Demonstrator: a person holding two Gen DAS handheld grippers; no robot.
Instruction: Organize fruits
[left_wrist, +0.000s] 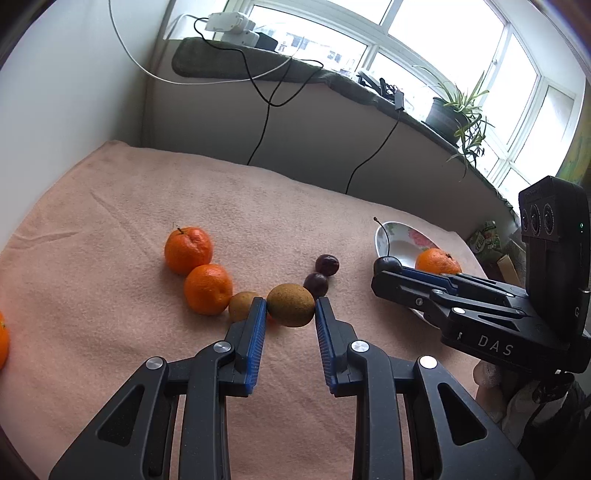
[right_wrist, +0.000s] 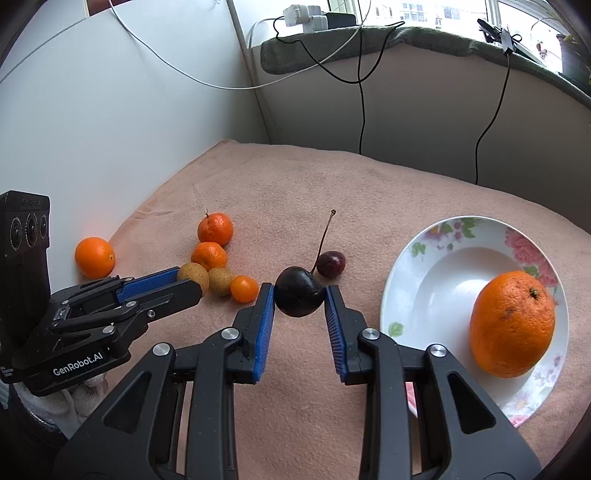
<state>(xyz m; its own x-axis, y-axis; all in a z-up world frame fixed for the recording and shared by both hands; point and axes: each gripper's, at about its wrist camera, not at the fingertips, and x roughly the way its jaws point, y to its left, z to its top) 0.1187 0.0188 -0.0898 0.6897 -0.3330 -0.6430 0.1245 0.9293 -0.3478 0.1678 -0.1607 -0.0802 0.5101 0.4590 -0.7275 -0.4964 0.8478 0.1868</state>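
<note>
The right hand-held gripper (right_wrist: 299, 295) is clenched on a dark, glossy, long-stemmed cherry (right_wrist: 298, 296), its blue ribbed pads pressing either flank, with the fruit lifted off the peach-coloured cloth-covered worktop (right_wrist: 332, 184). A cherry is light, smooth and easily bruised, so I judge the hold across its widest part to be the right one — a gentle squeeze, never by the thin stem, which could snap. It hangs just left of the white floral-rimmed shallow bowl (right_wrist: 439, 229), where a large pitted orange mandarin (right_wrist: 513, 325) already lies.

The left hand-held gripper (left_wrist: 290, 306) brackets a brown, rough-skinned oval fruit (left_wrist: 290, 304), perhaps a longan. Both pads look in contact, so it appears to be grasping it, though whether the fruit is off the cloth cannot be told. Its skin looks dry and grippy and its shell fairly firm, so it should tolerate more pressure than the cherry.

The left wrist view alone shows two dark purple round fruits (left_wrist: 327, 264) behind the brown one, where the right view shows only one, and a second smaller brown fruit (left_wrist: 242, 305) touching two stalked orange tangerines (left_wrist: 188, 249). The right wrist view alone shows the bowl's whole interior, a tiny orange kumquat-like fruit (right_wrist: 244, 288) — hidden behind the pad in the other view — and a smooth orange (right_wrist: 95, 257) by the wall.
</note>
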